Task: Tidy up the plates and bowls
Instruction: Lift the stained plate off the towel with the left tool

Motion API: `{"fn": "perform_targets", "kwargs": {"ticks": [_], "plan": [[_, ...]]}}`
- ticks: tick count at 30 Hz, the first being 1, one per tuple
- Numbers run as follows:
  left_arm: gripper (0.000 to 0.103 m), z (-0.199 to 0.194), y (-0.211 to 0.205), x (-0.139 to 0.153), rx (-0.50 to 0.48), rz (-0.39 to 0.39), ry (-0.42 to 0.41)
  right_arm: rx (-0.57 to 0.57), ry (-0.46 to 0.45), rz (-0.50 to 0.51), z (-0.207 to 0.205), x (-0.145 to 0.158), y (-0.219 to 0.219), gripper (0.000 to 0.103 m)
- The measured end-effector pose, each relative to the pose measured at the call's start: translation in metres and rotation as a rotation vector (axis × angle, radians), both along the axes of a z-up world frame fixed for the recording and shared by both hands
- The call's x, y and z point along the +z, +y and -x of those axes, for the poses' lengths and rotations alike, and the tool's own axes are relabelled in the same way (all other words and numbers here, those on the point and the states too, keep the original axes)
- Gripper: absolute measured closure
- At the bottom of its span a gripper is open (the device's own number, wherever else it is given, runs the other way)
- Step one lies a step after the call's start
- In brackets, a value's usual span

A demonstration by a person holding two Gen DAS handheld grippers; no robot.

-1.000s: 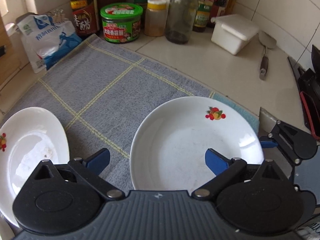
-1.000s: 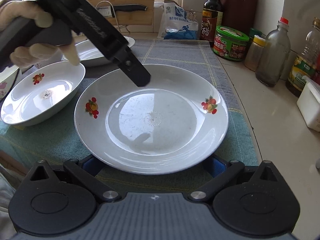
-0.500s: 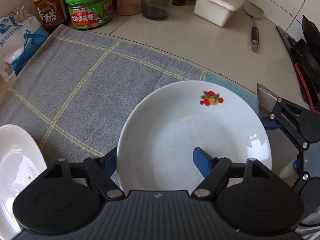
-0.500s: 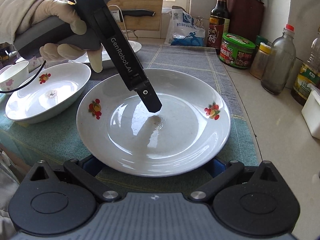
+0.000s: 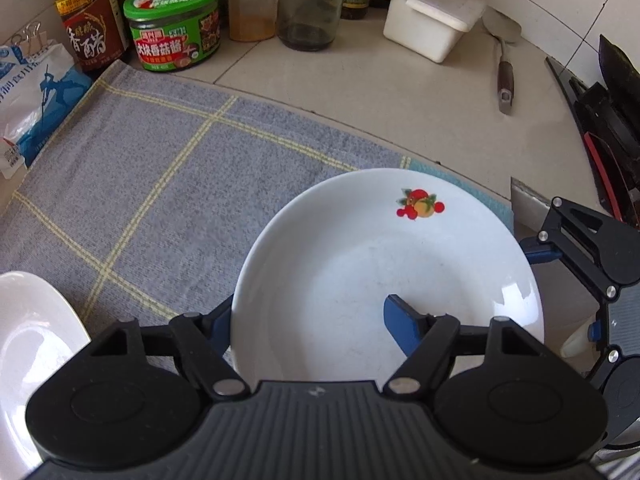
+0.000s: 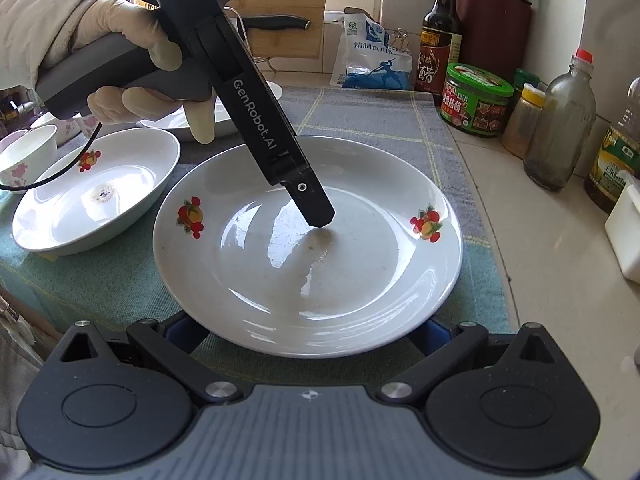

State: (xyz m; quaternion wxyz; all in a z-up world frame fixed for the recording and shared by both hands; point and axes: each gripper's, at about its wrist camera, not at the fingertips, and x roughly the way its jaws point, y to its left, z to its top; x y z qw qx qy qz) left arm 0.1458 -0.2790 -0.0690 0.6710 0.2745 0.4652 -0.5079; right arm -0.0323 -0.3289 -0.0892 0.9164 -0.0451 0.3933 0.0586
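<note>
A round white plate (image 6: 360, 264) with red fruit prints lies on the grey-blue towel (image 5: 160, 200). My left gripper (image 5: 310, 324) is shut on the plate (image 5: 380, 264) at its left rim: one blue finger sits outside the edge, the other presses inside the dish. In the right wrist view a gloved hand (image 6: 132, 68) holds that left gripper steeply tilted, with one fingertip (image 6: 318, 212) on the plate's middle. My right gripper (image 6: 310, 334) stands open at the plate's near edge. Its blue fingers are partly hidden under the rim.
An oval white bowl (image 6: 96, 196) sits left of the plate, with small cups (image 6: 28, 156) and another dish (image 6: 224, 112) beyond. A green-lidded jar (image 5: 174, 28), bottles (image 6: 560, 128), a white box (image 5: 432, 16) and a spatula (image 5: 504, 76) line the counter's back.
My left gripper came down onto the plate and its jaws closed from wide open onto the rim. The right gripper and the plate kept their place.
</note>
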Motion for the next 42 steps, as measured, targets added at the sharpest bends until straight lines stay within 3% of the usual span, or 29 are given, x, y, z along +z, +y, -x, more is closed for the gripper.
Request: {"fn": "perform_targets", "kwargs": {"ticks": [11, 20, 42], "plan": [[0.028, -0.046, -0.024, 0.017, 0.062, 0.054, -0.033, 0.05, -0.03, 0.07, -0.043, 0.009, -0.025, 0.0], [0.028, -0.082, -0.04, 0.007, 0.12, 0.065, -0.04, 0.089, -0.024, 0.072, -0.082, 0.001, -0.049, 0.0], [0.025, -0.092, -0.044, -0.003, 0.154, 0.089, -0.048, 0.069, -0.014, 0.034, -0.095, -0.009, -0.063, 0.0]]}}
